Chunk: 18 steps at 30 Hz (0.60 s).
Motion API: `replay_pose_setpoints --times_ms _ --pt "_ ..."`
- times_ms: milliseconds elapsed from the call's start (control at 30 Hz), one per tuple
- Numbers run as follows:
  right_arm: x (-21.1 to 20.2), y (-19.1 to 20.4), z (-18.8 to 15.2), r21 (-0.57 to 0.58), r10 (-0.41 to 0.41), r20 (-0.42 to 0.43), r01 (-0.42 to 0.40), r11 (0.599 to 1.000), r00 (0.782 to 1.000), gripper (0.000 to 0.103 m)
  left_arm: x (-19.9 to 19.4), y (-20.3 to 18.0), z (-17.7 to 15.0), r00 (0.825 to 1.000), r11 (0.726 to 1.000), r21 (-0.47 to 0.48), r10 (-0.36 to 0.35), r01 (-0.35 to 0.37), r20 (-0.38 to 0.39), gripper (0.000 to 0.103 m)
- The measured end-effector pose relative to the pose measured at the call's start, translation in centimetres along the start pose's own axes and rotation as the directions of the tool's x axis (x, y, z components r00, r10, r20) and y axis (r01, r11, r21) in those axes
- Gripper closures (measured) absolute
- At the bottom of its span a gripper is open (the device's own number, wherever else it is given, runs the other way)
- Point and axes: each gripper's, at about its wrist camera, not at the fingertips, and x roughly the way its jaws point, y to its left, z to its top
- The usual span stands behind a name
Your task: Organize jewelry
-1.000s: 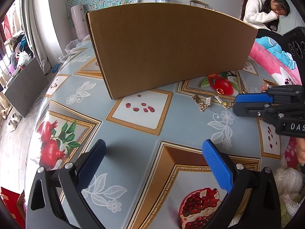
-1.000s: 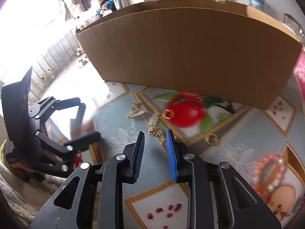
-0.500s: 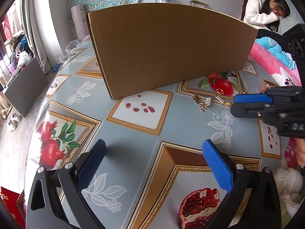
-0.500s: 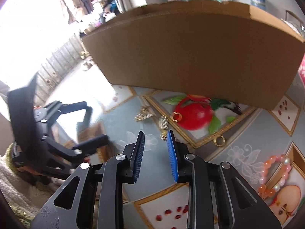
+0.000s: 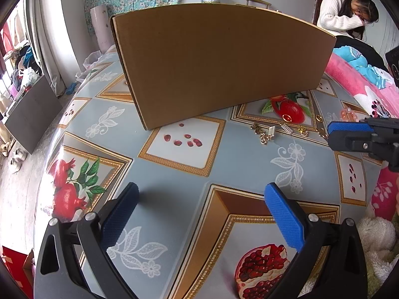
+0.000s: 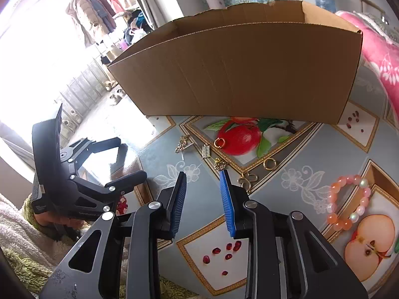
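The open brown cardboard box [image 6: 239, 74] is standing beyond both tongs; its contents are not showing. The right gripper [image 6: 203, 196] is hovering narrowly parted, gripping nothing, its jaws having just been opening, with small gold jewelry pieces [image 6: 219, 164] lying just ahead. The left gripper [image 5: 199, 214] is gaping wide, the jewelry lying well ahead to its right.

Open tablecloth up front, box wall behind

The cardboard box [image 6: 237, 74] blocks the far side; scattered gold pieces [image 6: 219, 164] (and a bead bracelet [image 6: 349, 201]) crowd the table [image 5: 174, 199] before it.
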Motion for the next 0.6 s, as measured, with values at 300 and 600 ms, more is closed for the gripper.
replay_pose_setpoints --times_ms 300,600 --pt "0.6 -0.2 0.7 0.026 0.018 0.053 -0.020 0.999 0.998 0.075 -1.4 -1.8 1.9 0.994 0.999 0.029 -0.037 0.034 0.099 0.005" --pt "0.9 -0.8 0.6 0.052 0.021 0.078 -0.026 0.998 0.997 0.076 -0.5 -5.0 3.5 0.990 0.990 0.111 -0.101 0.090 0.100 0.034"
